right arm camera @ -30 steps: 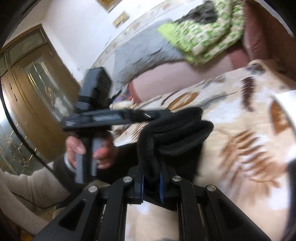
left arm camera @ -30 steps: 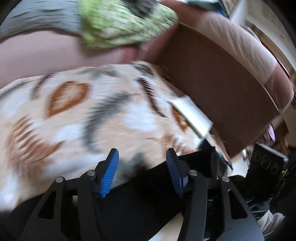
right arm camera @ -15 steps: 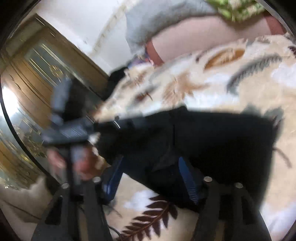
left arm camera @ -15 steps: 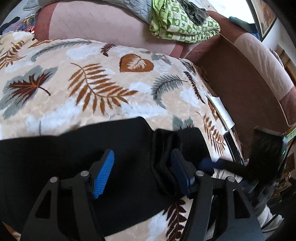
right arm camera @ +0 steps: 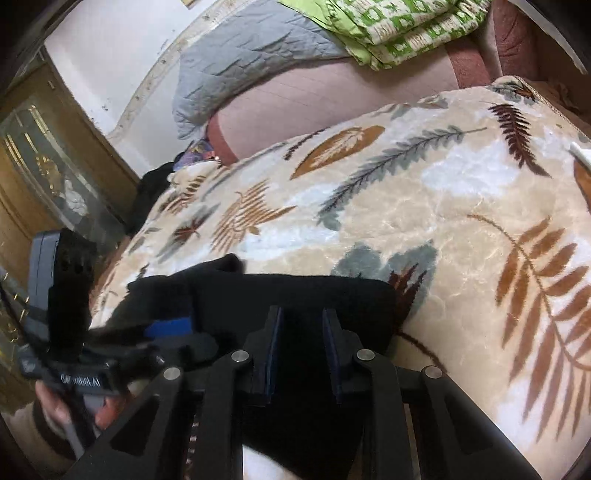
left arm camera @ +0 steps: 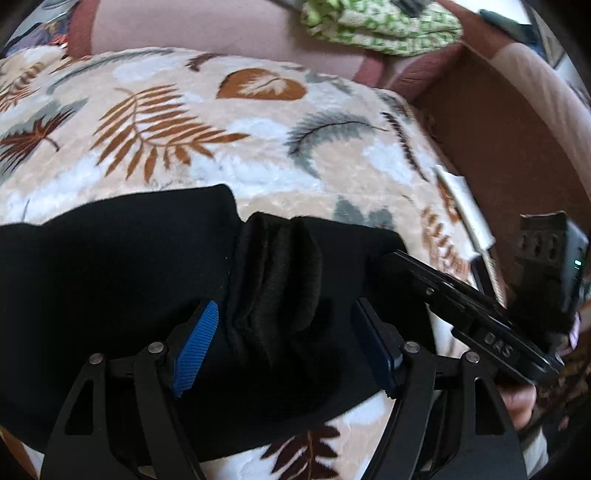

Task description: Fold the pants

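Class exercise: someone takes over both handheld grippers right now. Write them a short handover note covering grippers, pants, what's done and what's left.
Left gripper: open, fingers either side of a bunched ridge of the black pants.
Right gripper: open a little over the same cloth, gripping nothing.
The pants lie on the leaf-print blanket, doubled over with thick folds in the middle.
Done: a first fold, judging by the layers.
Left: probably smooth the bunching and fold again.

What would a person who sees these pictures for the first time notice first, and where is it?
The eye goes first to the black pants, lying dark across the near part of the cream blanket with its brown and grey leaf print. The left gripper hangs open above a bunched ridge of the fabric, and the right gripper is over the same cloth, its jaws apart. Behind, a green patterned cloth rests on the pink sofa back.
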`<state>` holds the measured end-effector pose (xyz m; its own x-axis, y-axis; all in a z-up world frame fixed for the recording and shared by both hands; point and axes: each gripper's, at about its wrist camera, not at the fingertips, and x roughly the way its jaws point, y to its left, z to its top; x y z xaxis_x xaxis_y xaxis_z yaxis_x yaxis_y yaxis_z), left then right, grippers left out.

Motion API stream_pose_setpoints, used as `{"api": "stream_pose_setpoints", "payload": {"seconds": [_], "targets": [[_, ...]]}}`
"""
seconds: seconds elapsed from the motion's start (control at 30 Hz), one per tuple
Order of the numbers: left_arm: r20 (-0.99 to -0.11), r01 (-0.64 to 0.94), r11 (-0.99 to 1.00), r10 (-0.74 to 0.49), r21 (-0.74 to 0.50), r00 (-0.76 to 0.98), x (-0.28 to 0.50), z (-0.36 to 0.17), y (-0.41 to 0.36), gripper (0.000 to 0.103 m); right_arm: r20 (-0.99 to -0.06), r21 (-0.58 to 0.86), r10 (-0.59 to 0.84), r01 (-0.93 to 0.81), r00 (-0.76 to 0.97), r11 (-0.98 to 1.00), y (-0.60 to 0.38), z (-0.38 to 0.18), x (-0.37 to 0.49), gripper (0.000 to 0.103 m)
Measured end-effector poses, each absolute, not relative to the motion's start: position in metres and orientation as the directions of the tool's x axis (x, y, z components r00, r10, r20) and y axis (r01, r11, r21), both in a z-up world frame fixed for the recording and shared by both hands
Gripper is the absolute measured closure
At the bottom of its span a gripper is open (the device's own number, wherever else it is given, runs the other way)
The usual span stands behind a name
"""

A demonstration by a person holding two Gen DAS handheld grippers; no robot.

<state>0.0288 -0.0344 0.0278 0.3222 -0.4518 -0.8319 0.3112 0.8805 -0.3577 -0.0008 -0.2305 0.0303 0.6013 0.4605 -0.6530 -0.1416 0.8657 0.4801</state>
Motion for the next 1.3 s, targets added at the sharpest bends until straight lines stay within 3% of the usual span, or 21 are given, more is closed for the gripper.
{"api": "stream_pose_setpoints", "payload": {"seconds": [0.07,0.13,0.17,0.23,0.3,0.47,0.53,0.6,0.73,0.8,0.93,1.1,1.3], "targets": [[-0.836,0.304,0.893,-0.429,-0.333,0.342,0.026,0.029,-0.037,0.033,-0.656,0.486,0.463,-0.136,0.597,0.863,-0.233,0.030,-0.004,0.082],[-0.855,0.306,0.911,-0.378,-0.276,0.356,0.022,0.030,-0.038,0.073,-0.659,0.475,0.458,-0.142,0.597,0.869,-0.233,0.034,-0.008,0.080],[-0.859,0.306,0.913,-0.372,-0.270,0.353,0.020,0.032,-0.036,0.075,-0.665,0.455,0.445,-0.147,0.599,0.878,-0.232,0.039,-0.011,0.079],[-0.854,0.279,0.908,-0.397,-0.312,0.336,0.017,0.034,-0.028,0.088,-0.666,0.430,0.435,-0.165,0.606,0.888,-0.230,0.047,-0.018,0.077],[-0.857,0.246,0.914,-0.393,-0.324,0.332,0.013,0.035,-0.021,0.089,-0.661,0.411,0.436,-0.192,0.610,0.891,-0.224,0.054,-0.022,0.076],[-0.858,0.225,0.930,-0.357,-0.290,0.370,0.006,0.031,-0.021,0.084,-0.690,0.392,0.440,-0.215,0.575,0.894,-0.202,0.044,-0.006,0.071],[-0.852,0.210,0.931,-0.360,-0.299,0.379,0.008,0.029,-0.019,0.073,-0.713,0.381,0.416,-0.186,0.565,0.906,-0.195,0.032,0.003,0.069],[-0.849,0.213,0.926,-0.373,-0.313,0.374,0.009,0.030,-0.018,0.070,-0.712,0.375,0.403,-0.174,0.575,0.911,-0.193,0.034,0.003,0.069],[-0.844,0.217,0.938,-0.340,-0.271,0.415,0.002,0.039,-0.014,0.043,-0.717,0.333,0.377,-0.187,0.586,0.924,-0.190,0.048,-0.008,0.062],[-0.831,0.201,0.951,-0.305,-0.237,0.465,-0.004,0.046,-0.007,0.037,-0.708,0.318,0.367,-0.193,0.603,0.928,-0.191,0.056,-0.016,0.057],[-0.819,0.178,0.962,-0.270,-0.208,0.506,-0.012,0.055,0.009,0.035,-0.673,0.372,0.420,-0.212,0.609,0.904,-0.189,0.063,-0.026,0.055],[-0.815,0.145,0.973,-0.228,-0.177,0.533,-0.020,0.061,0.030,0.035,-0.734,0.332,0.399,-0.222,0.549,0.917,-0.163,0.038,-0.020,0.053],[-0.798,0.073,0.978,-0.202,-0.196,0.568,-0.032,0.071,0.069,0.031,-0.694,0.307,0.408,-0.269,0.593,0.913,-0.146,0.075,-0.028,0.049]]}}
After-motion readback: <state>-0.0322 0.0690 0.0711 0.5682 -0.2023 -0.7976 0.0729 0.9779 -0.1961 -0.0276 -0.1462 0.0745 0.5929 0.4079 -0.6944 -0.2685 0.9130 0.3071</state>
